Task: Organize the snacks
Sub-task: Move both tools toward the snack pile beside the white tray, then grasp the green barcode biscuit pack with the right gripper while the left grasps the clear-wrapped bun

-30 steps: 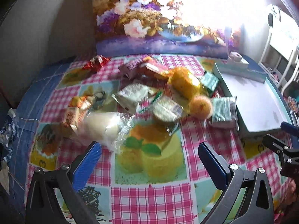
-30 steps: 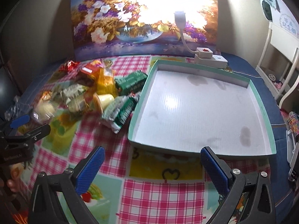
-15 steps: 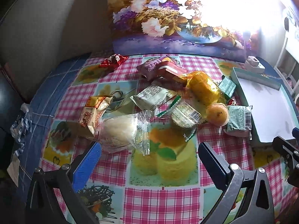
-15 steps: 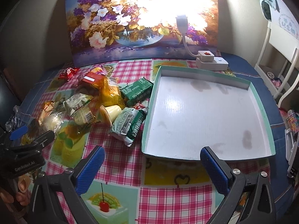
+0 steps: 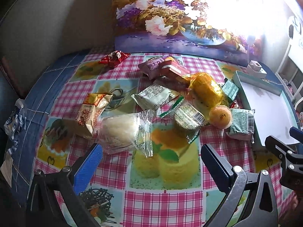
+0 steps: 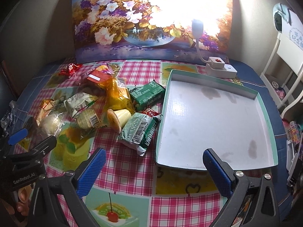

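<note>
A heap of wrapped snacks lies on the checked tablecloth: a clear-wrapped white bun (image 5: pixel 121 130), an orange jelly cup (image 5: pixel 220 116), a yellow-wrapped roll (image 5: pixel 207 89), and a green-white packet (image 6: pixel 141 131). To their right lies a shallow white tray with a teal rim (image 6: pixel 212 121), with nothing in it. My left gripper (image 5: pixel 150 162) is open just in front of the bun, holding nothing. My right gripper (image 6: pixel 154 167) is open over the tray's near left corner, beside the green-white packet. The left gripper (image 6: pixel 31 140) also shows at the left edge of the right wrist view.
A flower painting (image 6: pixel 151 20) leans against the back wall. A white power strip with a lamp (image 6: pixel 220 69) stands behind the tray. A white chair (image 6: pixel 284 66) is at the right. A red candy wrapper (image 5: pixel 113 57) lies apart at the back left.
My left gripper has swung leftward, so the snack heap now sits more to the right in its view. My right gripper has also turned left, toward the snacks. Both stay open.
</note>
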Motion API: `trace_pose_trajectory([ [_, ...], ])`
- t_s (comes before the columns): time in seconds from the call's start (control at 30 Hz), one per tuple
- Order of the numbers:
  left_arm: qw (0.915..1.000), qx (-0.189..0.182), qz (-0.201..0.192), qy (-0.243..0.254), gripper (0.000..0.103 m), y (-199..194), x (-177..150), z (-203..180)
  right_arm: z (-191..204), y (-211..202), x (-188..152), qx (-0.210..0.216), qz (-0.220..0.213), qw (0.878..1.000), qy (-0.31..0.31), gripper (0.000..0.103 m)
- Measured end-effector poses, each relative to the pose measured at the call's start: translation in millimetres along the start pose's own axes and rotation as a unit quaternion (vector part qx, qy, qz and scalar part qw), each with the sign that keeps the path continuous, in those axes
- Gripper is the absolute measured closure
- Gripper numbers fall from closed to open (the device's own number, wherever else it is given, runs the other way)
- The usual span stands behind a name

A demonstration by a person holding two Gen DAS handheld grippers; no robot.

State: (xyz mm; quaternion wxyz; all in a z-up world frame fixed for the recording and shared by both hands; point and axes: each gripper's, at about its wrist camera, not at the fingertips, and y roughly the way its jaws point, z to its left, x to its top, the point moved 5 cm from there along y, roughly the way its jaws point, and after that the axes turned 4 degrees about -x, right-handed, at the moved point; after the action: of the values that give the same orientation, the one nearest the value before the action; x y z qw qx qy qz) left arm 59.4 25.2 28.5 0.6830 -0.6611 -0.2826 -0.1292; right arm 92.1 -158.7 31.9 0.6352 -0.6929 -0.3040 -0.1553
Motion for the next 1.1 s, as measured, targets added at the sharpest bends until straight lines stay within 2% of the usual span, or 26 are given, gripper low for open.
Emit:
trace_pose_trajectory([
  [0.4,0.9999,-0.001,0.005,-0.011,0.000,8.3,-4.8,11.3,6.7,11.8,-2.6,-0.014,0.014,1.000,-0.013,0.000],
  [1.1,0.9981,-0.003,0.025,-0.057,0.000,25.3,-16.8,43.3,17.4,29.7,-5.1,-0.027,0.032,0.998,-0.037,0.000],
])
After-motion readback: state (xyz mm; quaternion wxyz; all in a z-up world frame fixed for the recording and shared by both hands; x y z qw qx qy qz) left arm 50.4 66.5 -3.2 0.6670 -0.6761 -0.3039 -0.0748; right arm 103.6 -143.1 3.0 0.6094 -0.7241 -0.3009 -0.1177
